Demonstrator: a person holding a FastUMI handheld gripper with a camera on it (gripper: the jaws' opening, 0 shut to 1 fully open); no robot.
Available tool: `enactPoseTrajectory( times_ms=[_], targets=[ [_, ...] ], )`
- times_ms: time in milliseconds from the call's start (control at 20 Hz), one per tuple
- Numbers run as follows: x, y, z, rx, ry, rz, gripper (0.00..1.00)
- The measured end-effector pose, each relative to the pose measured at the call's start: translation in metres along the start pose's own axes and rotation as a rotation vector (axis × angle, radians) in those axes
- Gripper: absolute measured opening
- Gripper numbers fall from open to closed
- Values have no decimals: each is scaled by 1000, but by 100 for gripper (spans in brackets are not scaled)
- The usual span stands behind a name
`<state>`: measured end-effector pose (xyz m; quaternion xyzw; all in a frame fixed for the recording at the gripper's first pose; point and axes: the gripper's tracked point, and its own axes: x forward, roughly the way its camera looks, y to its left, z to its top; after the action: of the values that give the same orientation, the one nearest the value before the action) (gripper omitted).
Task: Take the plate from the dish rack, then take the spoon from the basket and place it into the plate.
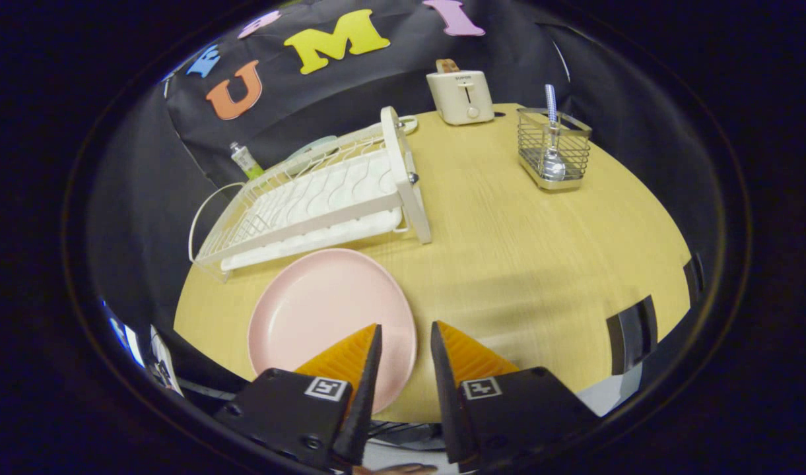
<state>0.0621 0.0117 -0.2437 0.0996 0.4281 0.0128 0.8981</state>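
A pink plate [323, 316] lies flat on the wooden table [521, 257], just in front of the white dish rack [323, 194]. My gripper [406, 330] hovers over the plate's right rim, open, with nothing between its fingers. The left finger overlaps the plate's near right part. Far beyond the fingers, to the right, stands a wire basket [553, 148] with a metal spoon [552, 155] upright in it, its striped handle sticking out above the rim.
A cream toaster [461, 95] with a slice in it stands at the table's far edge, left of the basket. A small bottle [245, 160] sits behind the rack. A dark chair back [634, 333] shows at the table's near right edge.
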Motion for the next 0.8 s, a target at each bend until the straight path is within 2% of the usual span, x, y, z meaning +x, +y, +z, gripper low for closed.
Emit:
enactPoseTrajectory(
  times_ms=[50, 200, 350, 450, 700, 800],
  targets=[
    [-3, -2, 5, -6, -29, -8, 65],
    [-18, -11, 20, -66, -111, -59, 70],
    [-40, -19, 39, -128, -174, -100, 71],
    [-57, -28, 58, -141, -215, -118, 80],
    [-83, -59, 109, -127, -233, -141, 81],
    [-89, -79, 137, -126, -246, -187, 82]
  ],
)
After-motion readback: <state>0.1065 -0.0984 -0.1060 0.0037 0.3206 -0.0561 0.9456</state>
